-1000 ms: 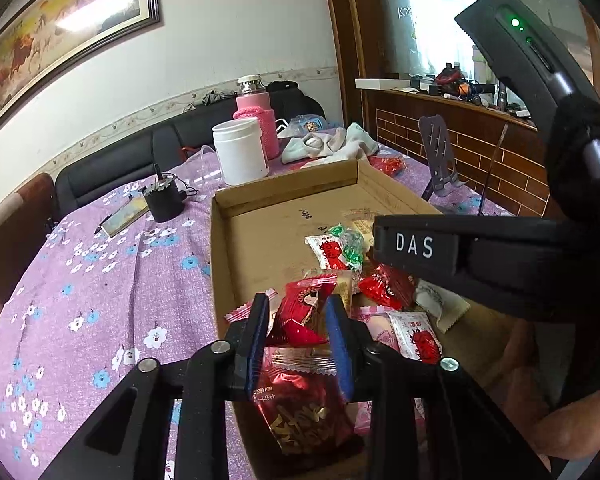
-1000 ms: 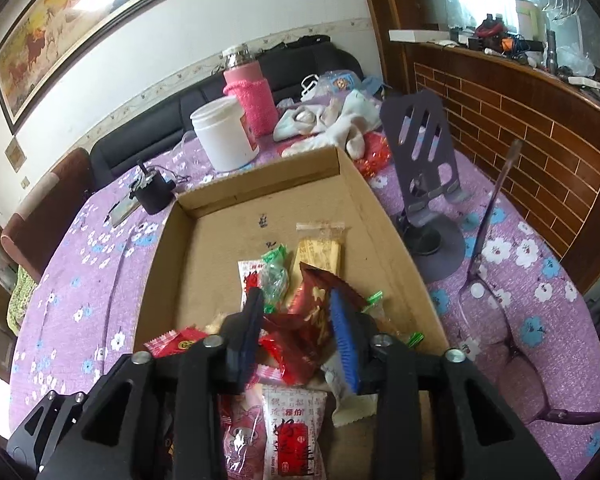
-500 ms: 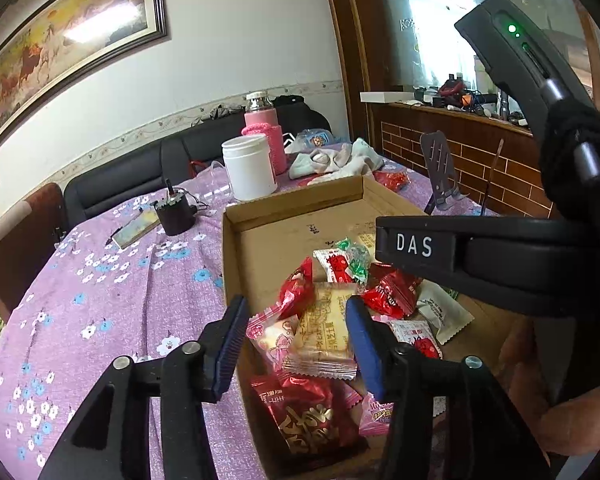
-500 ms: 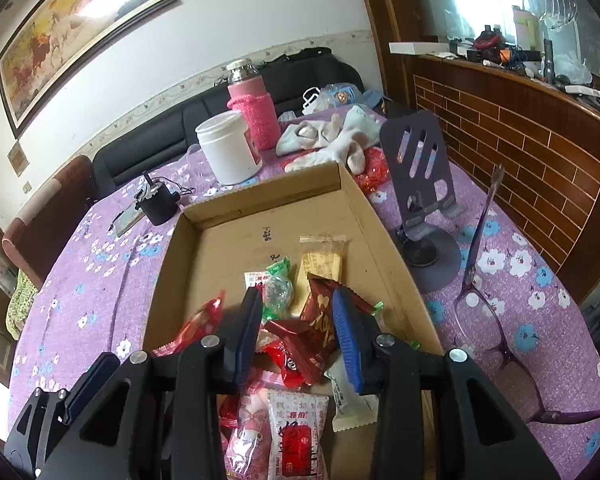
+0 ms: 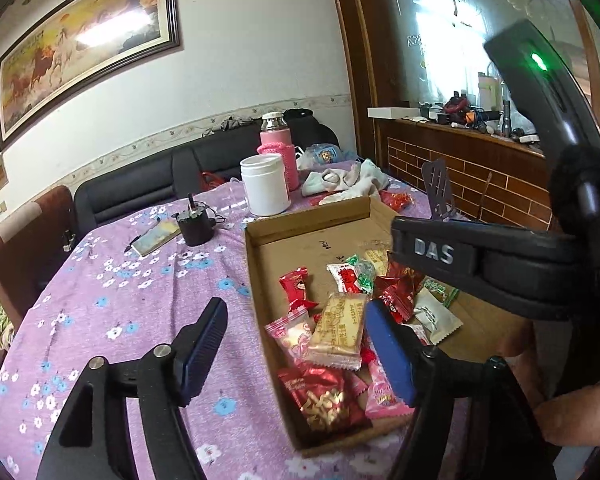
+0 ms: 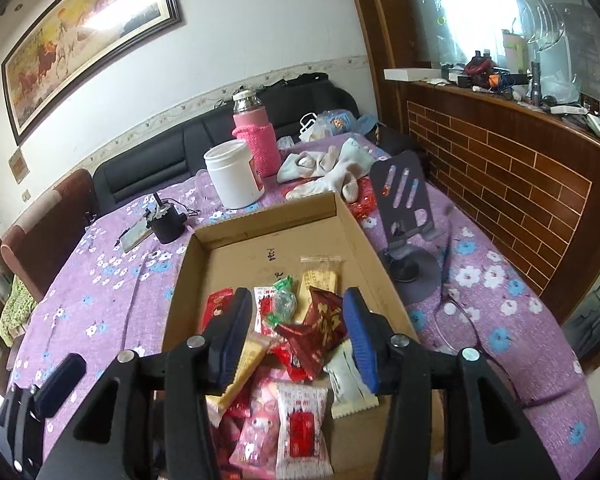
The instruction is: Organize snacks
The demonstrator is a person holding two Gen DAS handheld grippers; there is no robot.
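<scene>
left wrist view: left gripper [image 5: 300, 344] jaws opening, nothing between the pads. snack packets [image 5: 336, 330] lie loose in the shallow cardboard box [image 5: 260, 240]; likely light, crinkly, slippery film. grip a crimped end seal.

right wrist view: right gripper [image 6: 296, 336] jaws opening, holding nothing, above a glossy dark-red packet [image 6: 324, 320].

"DAS" on right tongs [image 5: 434, 251] arm.
</scene>
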